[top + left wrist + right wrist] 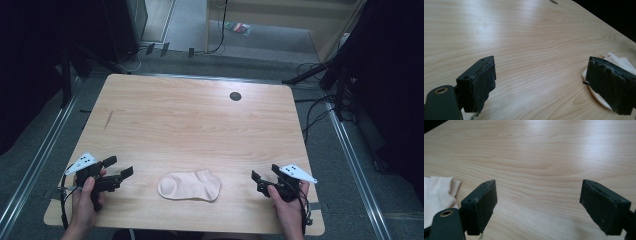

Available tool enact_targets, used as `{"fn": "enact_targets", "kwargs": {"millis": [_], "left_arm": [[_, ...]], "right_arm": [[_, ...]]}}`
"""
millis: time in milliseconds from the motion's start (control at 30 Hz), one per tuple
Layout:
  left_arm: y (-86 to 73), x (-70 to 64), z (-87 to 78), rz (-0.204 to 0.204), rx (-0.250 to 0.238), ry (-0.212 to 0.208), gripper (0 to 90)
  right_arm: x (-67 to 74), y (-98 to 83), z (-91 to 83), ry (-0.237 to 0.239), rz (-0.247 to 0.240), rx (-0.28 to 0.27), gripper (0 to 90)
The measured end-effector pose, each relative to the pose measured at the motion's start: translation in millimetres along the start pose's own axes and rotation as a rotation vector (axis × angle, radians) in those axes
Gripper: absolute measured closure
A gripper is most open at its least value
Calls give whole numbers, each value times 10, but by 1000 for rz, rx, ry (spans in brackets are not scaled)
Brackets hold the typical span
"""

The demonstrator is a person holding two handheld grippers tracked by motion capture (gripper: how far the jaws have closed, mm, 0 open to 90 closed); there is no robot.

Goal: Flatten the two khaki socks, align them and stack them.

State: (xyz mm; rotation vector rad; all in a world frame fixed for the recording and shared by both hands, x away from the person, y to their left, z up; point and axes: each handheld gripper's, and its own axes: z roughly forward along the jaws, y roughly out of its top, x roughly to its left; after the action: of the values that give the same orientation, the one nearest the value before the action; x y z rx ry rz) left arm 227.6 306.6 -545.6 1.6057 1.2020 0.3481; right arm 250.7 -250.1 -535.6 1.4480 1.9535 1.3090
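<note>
Sock lies flat near the front edge of the table, between our two grippers and touching neither. We hold the left gripper off to its left, jaws spread wide with nothing between them; in the left gripper view the sock peeks out behind one jaw. Right gripper sits off to its right, jaws equally wide and empty, with the sock at the left edge of its view.

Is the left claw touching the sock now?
Apart. The high view shows bare table between the left claw and the sock; its jaws stand open with nothing between them.
</note>
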Motion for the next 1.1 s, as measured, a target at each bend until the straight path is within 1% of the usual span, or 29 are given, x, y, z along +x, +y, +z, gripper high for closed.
{"fn": "enact_targets", "kwargs": {"millis": [33, 67, 100, 133, 167, 200, 233, 267, 300, 333, 367, 433, 467, 567, 667, 700, 733, 767, 833, 900, 967, 1033, 1067, 1100], "left_arm": [[0, 0, 0, 0, 0, 0, 99], [-15, 46, -46, 4, 6, 16, 99], [-15, 46, -46, 4, 6, 16, 99], [-31, 88, -92, 8, 8, 29, 99], [-31, 88, -92, 8, 8, 29, 99], [-44, 129, -139, 10, 9, 42, 99], [-44, 129, -139, 10, 9, 42, 98], [-56, 173, -189, 12, 8, 55, 99], [-56, 173, -189, 12, 8, 55, 98], [-67, 211, -237, 10, 7, 68, 98], [-75, 230, -260, 11, 6, 75, 98], [-80, 249, -281, 14, 7, 82, 98], [-92, 281, -320, 16, 8, 98, 98], [-101, 315, -351, 14, 7, 108, 98], [-102, 362, -406, 9, 2, 135, 98], [-102, 362, -406, 9, 2, 135, 98], [-103, 381, -432, 28, 1, 160, 98], [-106, 391, -450, 32, 2, 168, 98], [-119, 412, -482, 47, 5, 191, 98], [-136, 427, -507, 58, 10, 202, 97], [-148, 434, -512, 56, 5, 200, 89], [-146, 426, -485, 64, 14, 202, 89], [-144, 415, -473, 71, 12, 205, 89], [-142, 410, -469, 79, 18, 204, 89]], "right_arm": [[-38, -11, -15, -6, -5, -1, 145], [-71, -22, -37, -15, 1, 4, 145], [-71, -22, -37, -15, 1, 4, 145], [-140, -44, -73, -26, 1, 4, 145], [-140, -44, -73, -26, 1, 4, 145], [-203, -63, -115, -42, 6, 9, 146], [-235, -71, -133, -49, 8, 5, 146], [-265, -80, -155, -56, 11, 5, 145], [-265, -80, -155, -56, 11, 5, 145], [-321, -99, -196, -65, 18, 5, 145], [-353, -109, -214, -68, 15, 3, 145], [-380, -119, -234, -75, 19, 3, 145], [-439, -140, -271, -86, 21, 2, 144], [-516, -171, -326, -102, 33, 2, 144], [-589, -198, -379, -120, 43, 2, 144], [-589, -198, -379, -120, 43, 2, 144], [-634, -218, -418, -130, 50, 2, 145], [-657, -230, -436, -135, 49, 2, 145], [-699, -249, -480, -138, 57, 1, 145], [-730, -268, -526, -142, 67, -2, 145], [-763, -285, -565, -140, 77, -8, 146], [-770, -297, -584, -144, 92, -13, 151], [-757, -299, -583, -147, 87, -10, 153], [-733, -298, -577, -158, 67, -7, 156]]}}
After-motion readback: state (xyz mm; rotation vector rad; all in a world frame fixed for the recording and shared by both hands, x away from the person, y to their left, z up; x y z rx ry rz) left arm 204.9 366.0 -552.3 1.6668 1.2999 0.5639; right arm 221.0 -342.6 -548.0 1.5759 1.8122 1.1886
